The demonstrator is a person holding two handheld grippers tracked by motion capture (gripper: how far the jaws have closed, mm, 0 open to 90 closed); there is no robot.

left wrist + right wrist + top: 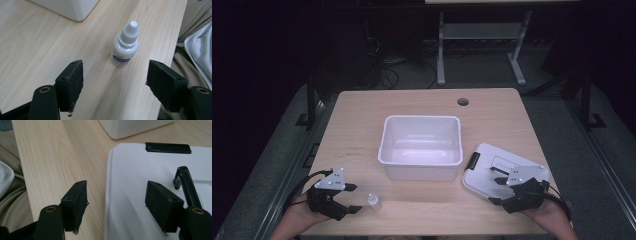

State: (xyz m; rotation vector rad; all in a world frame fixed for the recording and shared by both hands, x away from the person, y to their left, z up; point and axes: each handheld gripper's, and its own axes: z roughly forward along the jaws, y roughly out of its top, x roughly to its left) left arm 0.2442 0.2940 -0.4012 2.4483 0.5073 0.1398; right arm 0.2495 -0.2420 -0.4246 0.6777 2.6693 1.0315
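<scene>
A small white dropper bottle (373, 201) with a blue label stands upright near the table's front edge. My left gripper (356, 198) is just left of it, open. In the left gripper view the bottle (125, 45) stands a little ahead of the spread jaws of that gripper (115, 75), touching neither pad. An empty white bin (422, 118) sits mid-table. Its white lid (484, 172) lies flat to the right, with a black latch (167, 147) and handle. My right gripper (495, 190) is open, its jaws astride the lid's (150, 165) near edge, one over the wood, one over the lid.
The wooden table (362, 125) has a round cable hole (463, 102) at the back. The bin's corner (70, 7) lies beyond the bottle. The person's clothing (197, 47) lies past the table's front edge. A metal frame (441, 45) stands on the floor behind.
</scene>
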